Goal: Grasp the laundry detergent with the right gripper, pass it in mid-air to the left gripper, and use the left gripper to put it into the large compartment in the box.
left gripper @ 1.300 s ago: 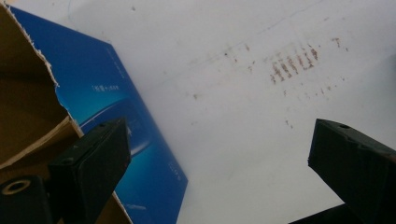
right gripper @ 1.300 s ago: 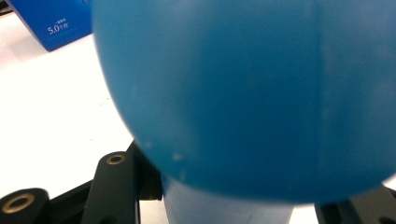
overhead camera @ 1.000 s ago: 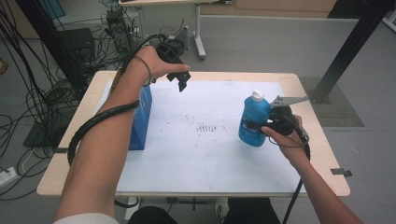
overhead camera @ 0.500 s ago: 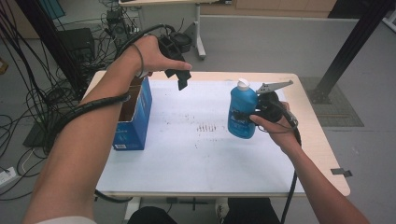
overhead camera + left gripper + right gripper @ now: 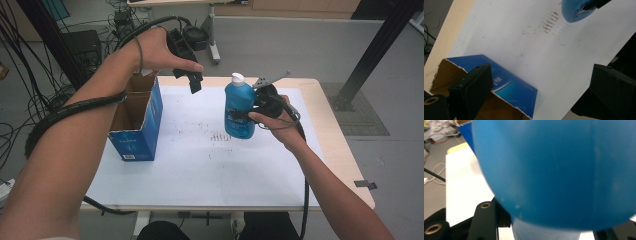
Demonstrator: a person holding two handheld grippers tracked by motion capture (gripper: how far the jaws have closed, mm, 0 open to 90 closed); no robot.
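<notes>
Clearly the right claw (image 5: 248, 116) is pinching the blue bottle (image 5: 239, 107) mid-body, aloft right of the open box (image 5: 142, 125); smooth, probably slippery plastic, likely liquid-heavy. Left claw (image 5: 192, 82) is hovering spread.

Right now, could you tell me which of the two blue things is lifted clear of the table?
The blue bottle with the white cap, gripped upright in the right gripper; the open blue box stands on the table.

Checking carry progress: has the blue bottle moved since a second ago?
Yes. The blue bottle, held in the right gripper, has moved left toward the open box.
</notes>
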